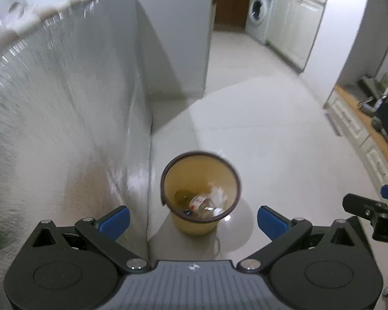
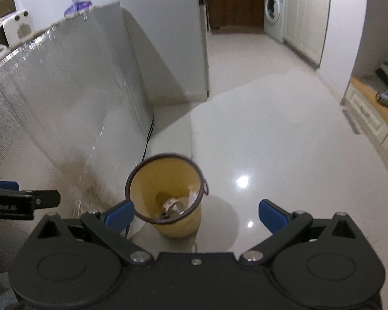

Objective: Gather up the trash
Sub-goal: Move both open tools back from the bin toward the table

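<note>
A yellow waste bin [image 1: 194, 226] with a dark rim stands on the pale floor beside a table draped in a shiny cloth. Inside it lie a clear bottle with a red-and-white label [image 1: 200, 204] and crumpled white paper [image 1: 218, 193]. My left gripper [image 1: 193, 219] hangs open above the bin with nothing between its blue fingers. In the right wrist view the same bin [image 2: 178, 228] sits below and left of centre, the bottle [image 2: 172, 205] visible at its bottom. My right gripper [image 2: 196, 214] is open and empty too, hovering over the bin's right side.
The cloth-draped table [image 1: 64, 116] fills the left side, with a white device [image 1: 11, 5] on top. A black cable [image 2: 148, 134] runs down by the table. A washing machine [image 1: 260, 13] and white cabinets [image 1: 292, 31] stand far back. A low wooden platform [image 2: 375, 108] lies at right.
</note>
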The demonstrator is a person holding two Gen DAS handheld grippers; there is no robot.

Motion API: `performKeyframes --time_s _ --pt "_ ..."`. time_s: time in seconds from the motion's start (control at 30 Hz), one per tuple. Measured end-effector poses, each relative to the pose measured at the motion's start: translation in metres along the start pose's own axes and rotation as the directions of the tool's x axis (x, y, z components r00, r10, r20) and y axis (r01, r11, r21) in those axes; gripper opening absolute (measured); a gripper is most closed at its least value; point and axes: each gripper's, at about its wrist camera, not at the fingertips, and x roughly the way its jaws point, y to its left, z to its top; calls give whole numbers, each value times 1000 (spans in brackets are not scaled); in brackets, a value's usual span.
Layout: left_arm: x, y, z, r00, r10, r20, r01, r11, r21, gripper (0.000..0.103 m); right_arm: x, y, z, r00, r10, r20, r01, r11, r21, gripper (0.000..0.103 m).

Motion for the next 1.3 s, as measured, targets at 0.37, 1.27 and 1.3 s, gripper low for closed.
performKeyframes --time_s 0.37,1.27,1.3 --pt "-109 -3 -3 973 -76 220 72 997 26 103 -111 1 -2 982 -6 188 9 1000 -15 103" --pt "-270 144 11 850 162 501 -133 987 -95 103 -230 124 55 848 228 478 -147 968 -201 103" --pt "-271 153 13 849 173 499 -145 985 -94 103 -228 129 59 844 239 479 -158 966 -204 103"
